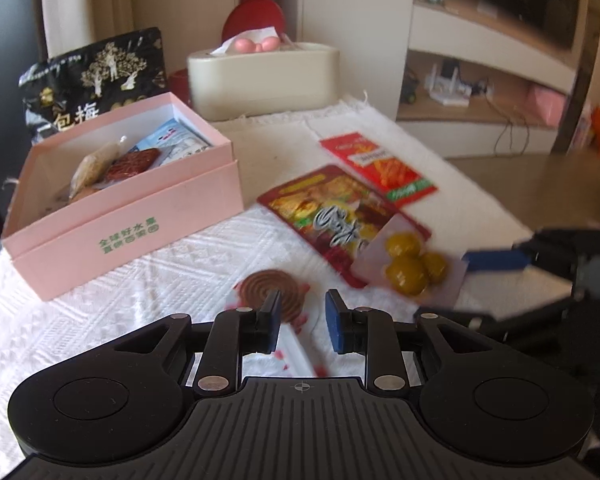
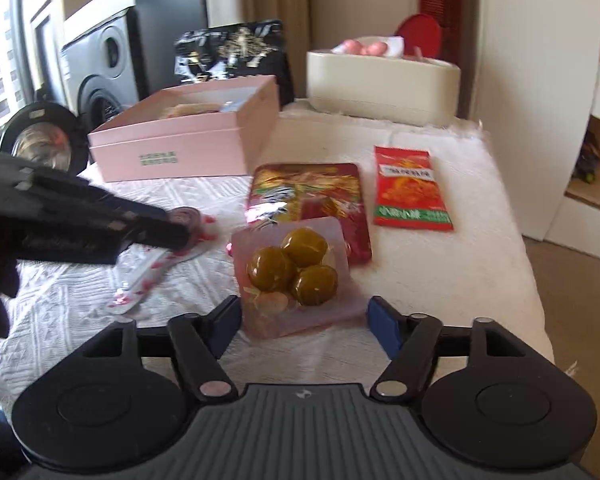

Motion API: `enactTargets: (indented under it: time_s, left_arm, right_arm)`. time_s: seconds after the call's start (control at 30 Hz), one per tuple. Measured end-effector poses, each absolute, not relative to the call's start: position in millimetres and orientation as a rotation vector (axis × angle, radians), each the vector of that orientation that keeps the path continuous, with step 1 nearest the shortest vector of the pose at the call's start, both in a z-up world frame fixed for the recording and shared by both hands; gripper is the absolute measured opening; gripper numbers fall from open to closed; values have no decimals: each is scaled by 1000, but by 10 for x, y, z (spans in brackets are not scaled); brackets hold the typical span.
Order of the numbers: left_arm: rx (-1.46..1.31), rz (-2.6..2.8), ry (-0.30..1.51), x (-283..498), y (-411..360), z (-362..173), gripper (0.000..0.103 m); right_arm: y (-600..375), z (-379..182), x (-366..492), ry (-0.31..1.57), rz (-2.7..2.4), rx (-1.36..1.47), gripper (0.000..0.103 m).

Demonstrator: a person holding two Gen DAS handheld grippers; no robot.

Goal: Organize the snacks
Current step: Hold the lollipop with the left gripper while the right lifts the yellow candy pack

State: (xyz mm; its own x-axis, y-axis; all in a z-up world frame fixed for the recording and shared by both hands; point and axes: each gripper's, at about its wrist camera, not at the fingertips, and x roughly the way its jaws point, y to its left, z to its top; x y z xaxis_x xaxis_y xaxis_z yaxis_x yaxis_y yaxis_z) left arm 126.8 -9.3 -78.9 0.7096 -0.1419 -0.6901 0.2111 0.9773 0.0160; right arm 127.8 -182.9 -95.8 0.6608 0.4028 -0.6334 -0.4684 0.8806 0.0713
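An open pink box with several snacks inside sits at the left of the white cloth; it also shows in the right wrist view. My left gripper is open just over a swirl lollipop in its wrapper, also seen in the right wrist view. My right gripper is open on either side of a clear pack of green plums, which lies on the cloth and overlaps a dark red snack pouch. A red-orange packet lies to the right.
A black snack bag stands behind the box. A cream tissue box sits at the back. A speaker stands to the left, shelves to the right. The table's right edge drops to the floor.
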Motion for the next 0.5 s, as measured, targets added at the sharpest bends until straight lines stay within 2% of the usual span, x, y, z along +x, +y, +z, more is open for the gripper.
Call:
enactTargets:
  time_s: [0.17, 0.33, 0.5]
  left_arm:
    - [115, -116, 775, 1217, 120, -835, 32]
    - [49, -68, 803, 1226, 326, -838, 29]
    - [-14, -190, 791, 1188, 156, -774, 29]
  right_arm:
    - [-1798, -978, 1241, 674, 485, -112, 76]
    - [-1796, -969, 1237, 672, 483, -104, 77]
    - [-1776, -977, 1225, 668, 479, -115, 78]
